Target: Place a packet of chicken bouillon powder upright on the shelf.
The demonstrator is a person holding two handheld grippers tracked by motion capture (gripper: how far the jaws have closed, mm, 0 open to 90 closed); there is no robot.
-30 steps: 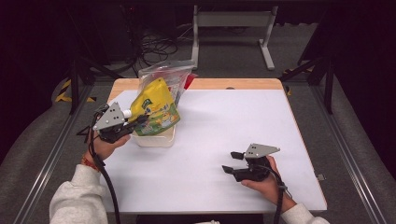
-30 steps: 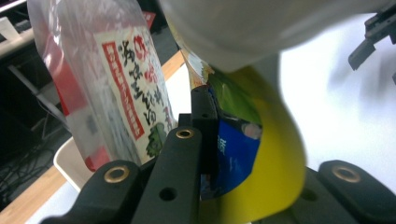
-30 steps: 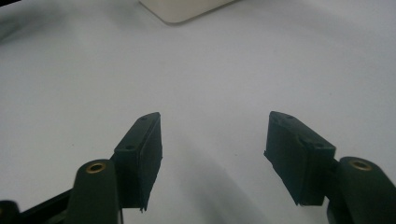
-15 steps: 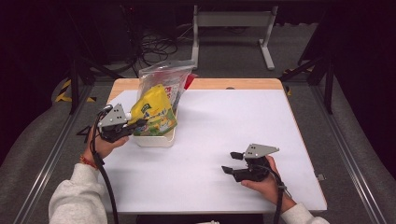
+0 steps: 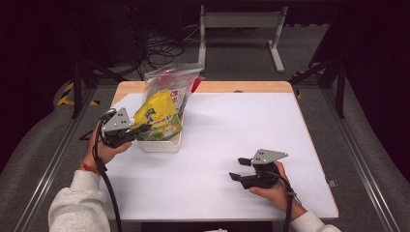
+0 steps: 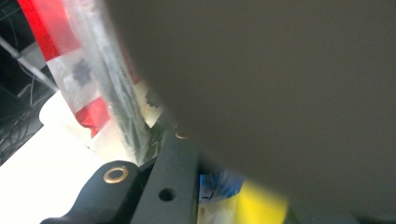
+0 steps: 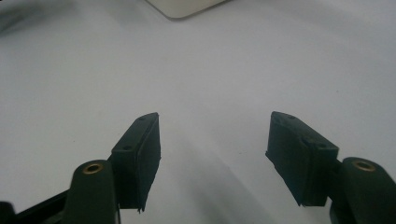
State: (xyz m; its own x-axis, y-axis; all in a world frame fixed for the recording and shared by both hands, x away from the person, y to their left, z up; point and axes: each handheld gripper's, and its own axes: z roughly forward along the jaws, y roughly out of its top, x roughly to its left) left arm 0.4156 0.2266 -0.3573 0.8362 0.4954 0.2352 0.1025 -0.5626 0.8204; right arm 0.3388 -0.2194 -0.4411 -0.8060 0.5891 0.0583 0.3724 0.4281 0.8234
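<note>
While the white table (image 5: 217,145) takes up most of the high view, we use the cream tub (image 5: 161,144) at its near-left part as our landmark. Behind the tub, leaning over its far edge, stands a clear plastic bag (image 5: 171,84) with red print. A yellow snack bag (image 5: 157,116) sits in the tub, tilted, its top rising above the rim and in front of the clear bag. Our left gripper (image 5: 138,131) is just left of the tub, jaws pointing at the yellow bag's lower left edge and touching it; in the left gripper view one black jaw is pressed among the packaging and a blurred grey surface covers the rest, so we cannot tell whether the jaws are clamped or apart. Our right gripper (image 5: 240,169) rests on the table well to the right of the tub and nearer us, jaws wide apart, nothing between them. In the right gripper view a tub corner (image 7: 184,7) shows at top, bare table under the jaws.
</note>
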